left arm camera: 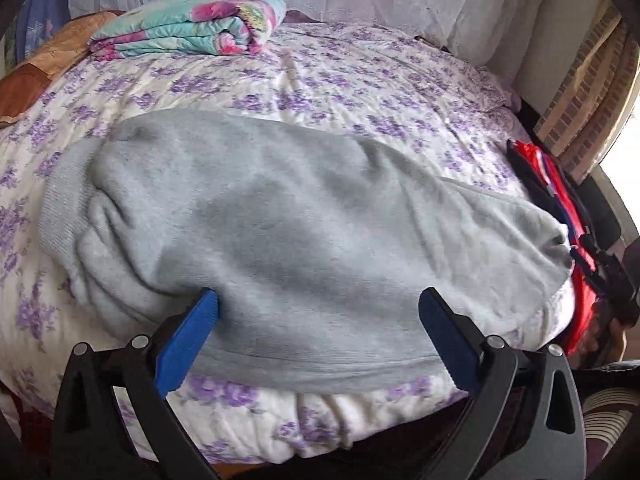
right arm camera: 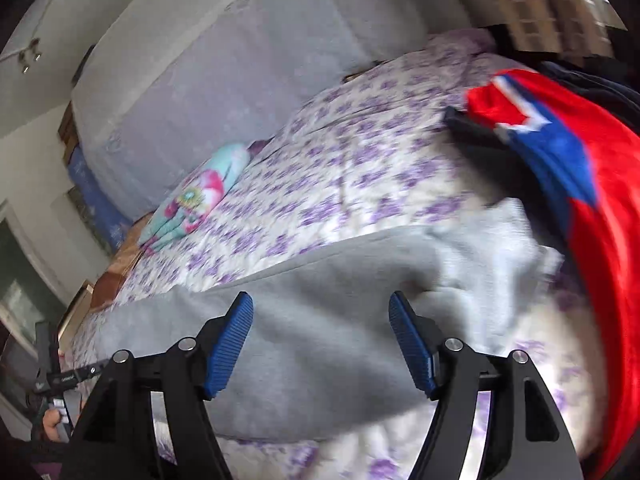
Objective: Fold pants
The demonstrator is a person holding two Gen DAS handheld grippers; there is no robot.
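Note:
Light grey sweatpants [left arm camera: 280, 232] lie folded in a wide bundle across the purple-flowered bedspread [left arm camera: 360, 80]. My left gripper [left arm camera: 318, 300] is open, its blue fingers [left arm camera: 188, 340] wide apart, resting at the near edge of the pants with nothing held. In the right wrist view the same grey pants [right arm camera: 320, 280] fill the lower middle. My right gripper [right arm camera: 320, 304] is open just above them, blue fingers [right arm camera: 412, 344] apart, empty. The right gripper's black body also shows at the right edge of the left wrist view [left arm camera: 612, 276].
A folded floral blanket [left arm camera: 192, 24] sits at the far left of the bed. A red and blue garment [right arm camera: 560, 152] lies on the right beside the pants, over a dark item. A white padded headboard [right arm camera: 240, 60] stands behind. The bed's front edge [left arm camera: 320, 420] is near.

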